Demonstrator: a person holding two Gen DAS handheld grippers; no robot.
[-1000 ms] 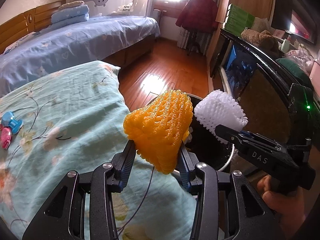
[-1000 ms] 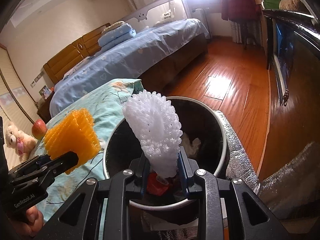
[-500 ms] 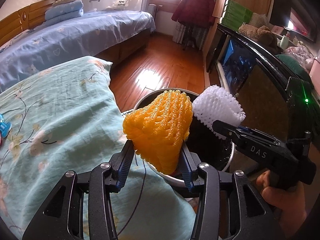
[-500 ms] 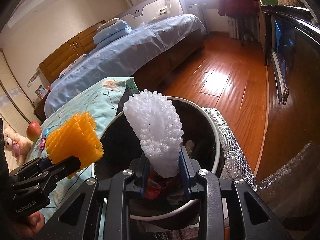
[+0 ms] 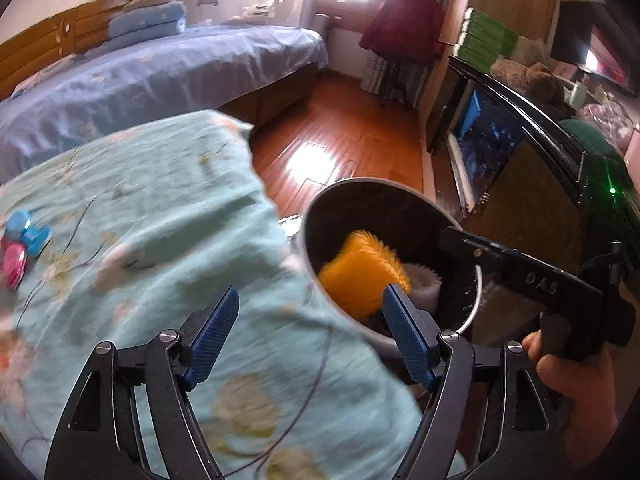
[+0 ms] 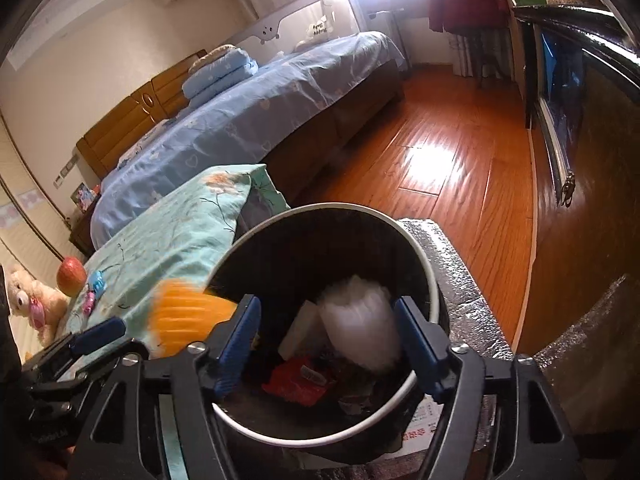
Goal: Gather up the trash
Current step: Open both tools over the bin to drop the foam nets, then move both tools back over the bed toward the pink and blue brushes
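A round black trash bin (image 5: 400,196) with a white rim (image 6: 434,292) stands beside the bed. The orange foam net (image 5: 360,280) is blurred and falling at the bin's mouth; it also shows in the right wrist view (image 6: 188,320). The white foam net (image 6: 360,328) is dropping inside the bin, and shows as a white patch in the left wrist view (image 5: 422,284). My left gripper (image 5: 312,336) is open and empty over the bed edge beside the bin. My right gripper (image 6: 328,344) is open and empty above the bin. Red wrappers (image 6: 300,376) lie in the bin.
A teal floral bedspread (image 5: 140,220) lies left of the bin, with blue and pink clips (image 5: 24,240), an apple (image 6: 71,276) and a plush toy (image 6: 28,304). A blue bed (image 6: 260,108), wooden floor (image 6: 460,168) and a dark cabinet (image 5: 540,168) surround it.
Both grippers have opened. The orange net and the white net have left the fingers and are falling into the bin.
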